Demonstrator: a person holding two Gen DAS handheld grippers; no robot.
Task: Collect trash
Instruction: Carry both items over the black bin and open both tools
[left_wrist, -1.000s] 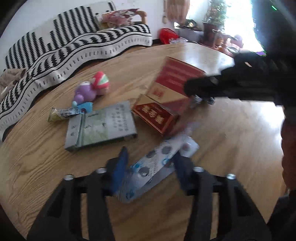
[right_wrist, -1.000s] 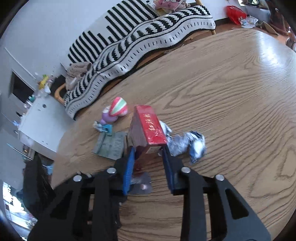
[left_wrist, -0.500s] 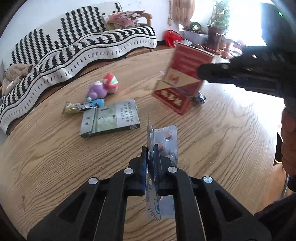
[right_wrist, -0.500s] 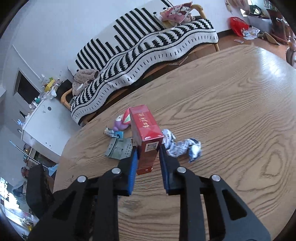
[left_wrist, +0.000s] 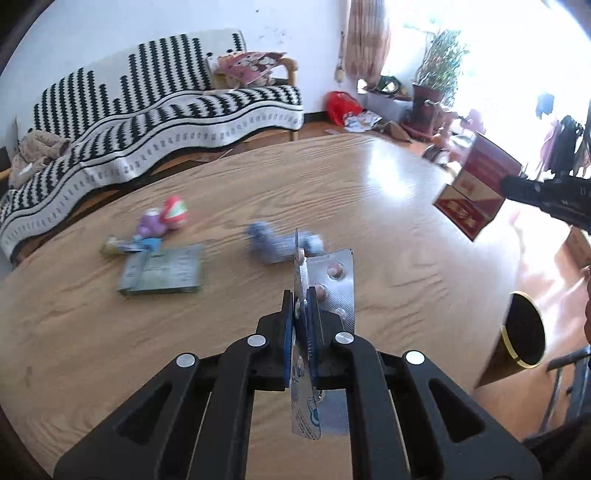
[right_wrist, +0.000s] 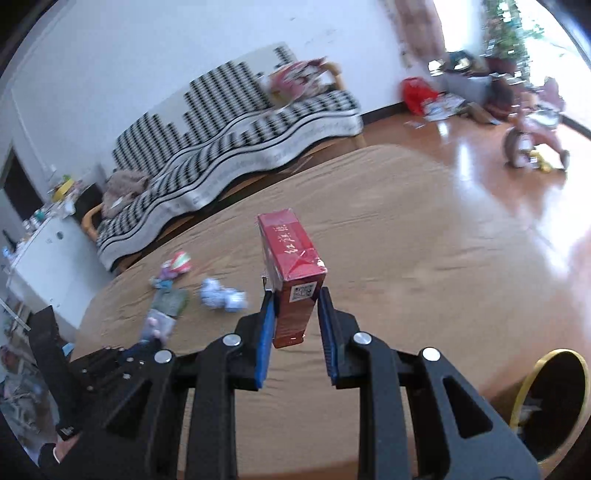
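My left gripper (left_wrist: 300, 299) is shut on a silver pill blister pack (left_wrist: 332, 288), held above the round wooden table (left_wrist: 74, 332). My right gripper (right_wrist: 293, 299) is shut on a red carton (right_wrist: 291, 254), lifted over the table; the carton also shows at the right of the left wrist view (left_wrist: 476, 192). A crumpled blue-white wrapper (left_wrist: 280, 242), a grey-green flat box (left_wrist: 162, 271), a small snack wrapper (left_wrist: 129, 245) and a purple-pink toy (left_wrist: 162, 218) lie on the table. A dark bin with a gold rim (right_wrist: 554, 402) stands at the table's right edge, also in the left wrist view (left_wrist: 522, 339).
A striped sofa (left_wrist: 147, 107) stands behind the table. Floor clutter, a red bag (left_wrist: 341, 105) and plants (left_wrist: 432, 74) are at the back right. A white cabinet (right_wrist: 48, 254) is at the left. A child's tricycle (right_wrist: 532, 136) is on the floor.
Both grippers have risen and swung right. The red carton moved away from the table's middle toward the bin side. The blister pack stays clamped in my left gripper.
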